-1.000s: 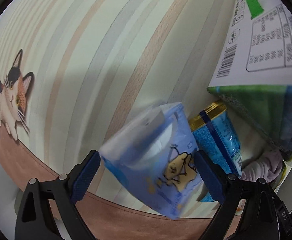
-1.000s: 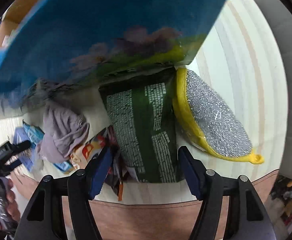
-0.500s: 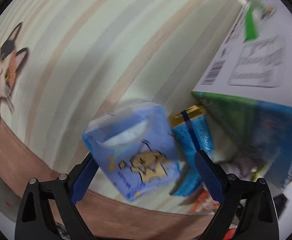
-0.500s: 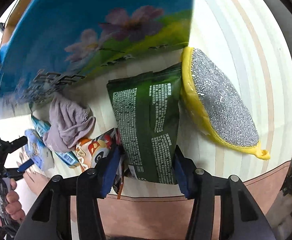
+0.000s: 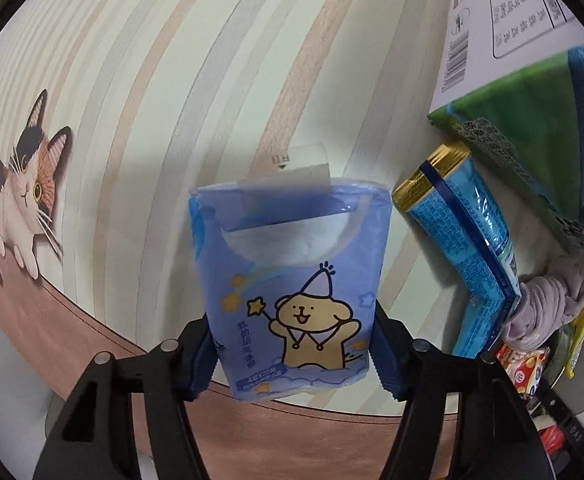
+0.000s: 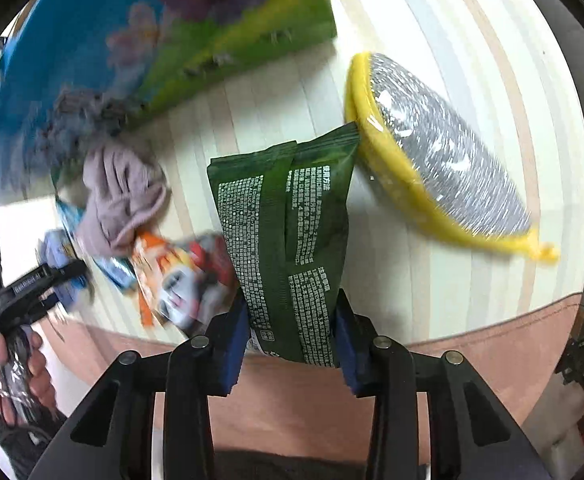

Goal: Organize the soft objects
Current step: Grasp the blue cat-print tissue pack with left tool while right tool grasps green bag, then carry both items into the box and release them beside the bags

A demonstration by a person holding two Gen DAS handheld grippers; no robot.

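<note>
A pale blue tissue pack (image 5: 292, 280) with a cartoon bear fills the middle of the left wrist view. My left gripper (image 5: 292, 354) is closing, and its blue pads press the pack's lower sides. In the right wrist view a dark green foil pouch (image 6: 287, 240) lies between the closing jaws of my right gripper (image 6: 289, 340), both pads against its lower end. The left gripper (image 6: 51, 276) with the tissue pack (image 6: 57, 248) shows small at the left there, held by a hand (image 6: 15, 376).
A big blue and green flowered box (image 6: 139, 40) stands at the back. Beside the pouch lie a yellow-rimmed silver scrubber (image 6: 444, 156), a mauve cloth (image 6: 119, 196), a colourful snack bag (image 6: 179, 280) and a blue packet (image 5: 464, 256). The striped mat (image 5: 171, 80) has a printed cat (image 5: 15, 196).
The left jaws came in from wide apart onto the tissue pack, now squared up between them. The right jaws narrowed onto the green pouch, which sits centred and nearer.
</note>
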